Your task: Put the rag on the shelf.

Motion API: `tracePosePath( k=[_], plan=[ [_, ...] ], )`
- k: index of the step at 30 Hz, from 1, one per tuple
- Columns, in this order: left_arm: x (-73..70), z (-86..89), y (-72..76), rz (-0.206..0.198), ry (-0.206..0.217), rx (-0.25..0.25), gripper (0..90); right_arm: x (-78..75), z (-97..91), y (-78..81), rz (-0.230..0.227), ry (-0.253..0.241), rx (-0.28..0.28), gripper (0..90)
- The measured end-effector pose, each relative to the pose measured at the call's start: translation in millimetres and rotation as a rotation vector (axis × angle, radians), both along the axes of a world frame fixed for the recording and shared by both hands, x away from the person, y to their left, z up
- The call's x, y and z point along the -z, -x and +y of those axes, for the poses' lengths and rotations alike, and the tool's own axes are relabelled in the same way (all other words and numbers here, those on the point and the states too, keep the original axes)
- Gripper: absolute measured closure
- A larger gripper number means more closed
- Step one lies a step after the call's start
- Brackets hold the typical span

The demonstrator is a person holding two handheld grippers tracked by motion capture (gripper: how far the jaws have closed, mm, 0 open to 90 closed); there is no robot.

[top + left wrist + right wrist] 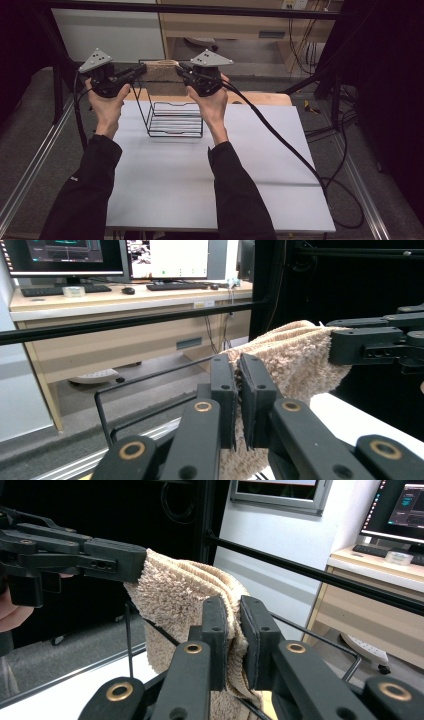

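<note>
In the high view, the lower part of the beige towel (161, 77) was hard to make out, because it hung behind the black wire rack (172, 117) and between the two hands. Its top edge ran from one gripper to the other, above the far side of the rack, near the far edge of the white tabletop (200, 170). Whether the towel touched the rack's top bar could not be told from there.

The left gripper (239, 390) was clamped on one upper corner of the towel; in the left gripper view its two black jaws stood almost together with the folded cloth pressed between them. The right gripper (234, 635) was clamped in the same way on the other corner, and the cloth bulged out above its jaws. In each gripper view the bottom of the towel was cut off by the frame, and the other gripper showed farther off, biting the far end of the cloth.

The rack stood on the tabletop close to its far edge, and inside it only bare wire shelves were seen. Thin wires of the rack passed behind and under the towel.
</note>
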State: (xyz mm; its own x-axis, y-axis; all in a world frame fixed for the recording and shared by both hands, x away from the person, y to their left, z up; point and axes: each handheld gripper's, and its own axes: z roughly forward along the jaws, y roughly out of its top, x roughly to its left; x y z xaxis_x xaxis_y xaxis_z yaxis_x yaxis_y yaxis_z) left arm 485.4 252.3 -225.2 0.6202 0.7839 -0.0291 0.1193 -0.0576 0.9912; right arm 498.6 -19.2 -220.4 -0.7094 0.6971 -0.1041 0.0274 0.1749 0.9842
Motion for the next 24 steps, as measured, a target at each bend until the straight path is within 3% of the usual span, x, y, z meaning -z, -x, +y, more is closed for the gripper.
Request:
tracePosePath(
  k=[6, 9, 14, 20, 24],
  plan=[
    [5.7, 2.0, 5.7, 0.014, -0.005, 0.023, 84.7, 3.9, -0.5, 4.1, 0.002, 0.023, -0.008, 81.0],
    [6.7, 1.4, 10.5, 0.017, -0.053, 0.022, 84.2, 5.0, -0.9, 6.7, 0.013, 0.043, -0.014, 81.1],
    [9.9, 1.4, 14.8, 0.043, -0.075, 0.015, 83.5, 7.6, -0.8, 8.7, 0.048, 0.074, -0.026, 81.1],
    [11.0, 2.0, 15.2, 0.087, -0.07, 0.021, 81.7, 11.5, -1.1, 9.6, 0.081, 0.095, -0.04, 81.0],
    [3.8, 5.4, 16.2, 0.116, -0.032, 0.016, 76.0, 12.0, -1.2, 10.5, 0.088, 0.104, -0.044, 81.1]
  ],
)
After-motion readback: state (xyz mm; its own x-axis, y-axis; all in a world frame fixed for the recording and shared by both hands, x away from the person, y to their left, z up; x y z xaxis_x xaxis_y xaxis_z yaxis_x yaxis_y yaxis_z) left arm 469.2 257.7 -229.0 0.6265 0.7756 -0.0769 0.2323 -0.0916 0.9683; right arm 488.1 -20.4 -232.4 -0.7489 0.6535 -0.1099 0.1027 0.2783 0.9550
